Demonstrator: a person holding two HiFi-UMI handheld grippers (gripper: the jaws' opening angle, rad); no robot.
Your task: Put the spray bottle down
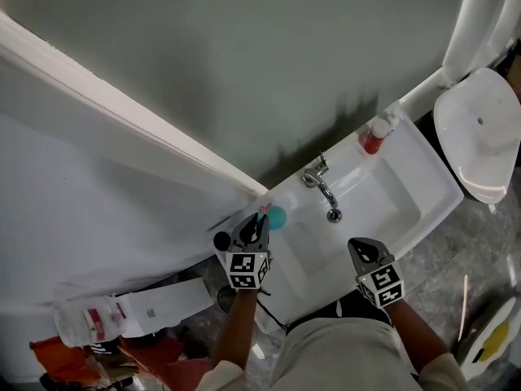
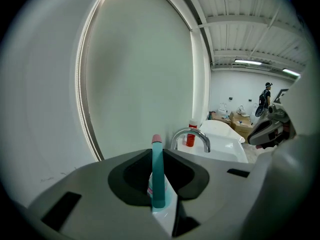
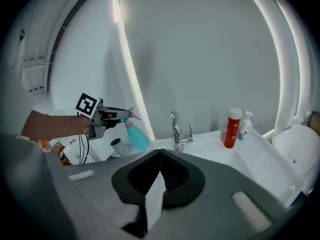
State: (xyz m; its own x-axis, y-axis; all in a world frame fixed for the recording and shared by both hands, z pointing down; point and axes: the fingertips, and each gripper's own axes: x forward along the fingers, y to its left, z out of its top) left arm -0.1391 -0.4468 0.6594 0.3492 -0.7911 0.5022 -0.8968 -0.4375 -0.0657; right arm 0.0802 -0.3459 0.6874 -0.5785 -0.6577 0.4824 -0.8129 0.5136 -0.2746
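**Spray bottle held left of the tap, not yet set down**

The spray bottle (image 3: 136, 136) is left of the tap (image 1: 321, 182), over the left end of the counter (image 1: 431, 165) and close to the lit edge of the mirror (image 1: 244, 55). The left tongs (image 1: 257, 225) pinch it high up at the spray head, and the teal body hangs out beyond them. I can't tell whether its base is touching the counter yet, though it looks just clear.

It is probably a light thing: a stiff plastic shell, smooth, not fragile, with a weight that depends on a fill the pictures don't show. Held by the head, the body is likely to swing, and the plastic may be slick this close to a basin. The narrow neck under the pink collar is the sound place to grip, because it gives the tongs a shoulder to catch on and keeps them off the trigger. The flat base should stand well once it lands level.

The right tongs (image 3: 160, 154), right of the tap, are pressed together at the tips. A pale sliver sits in the seam below, and it may be a scrap of cloth or only the white basin showing through.

Counted from left of the tap to right:
- One grey cup (image 3: 118, 147).
- One spray bottle.
- One tap.
- One red bottle (image 3: 232, 128).
- One white pump bottle (image 3: 245, 125).
- One toilet (image 1: 479, 145), farthest right.

There are two tongs in all.
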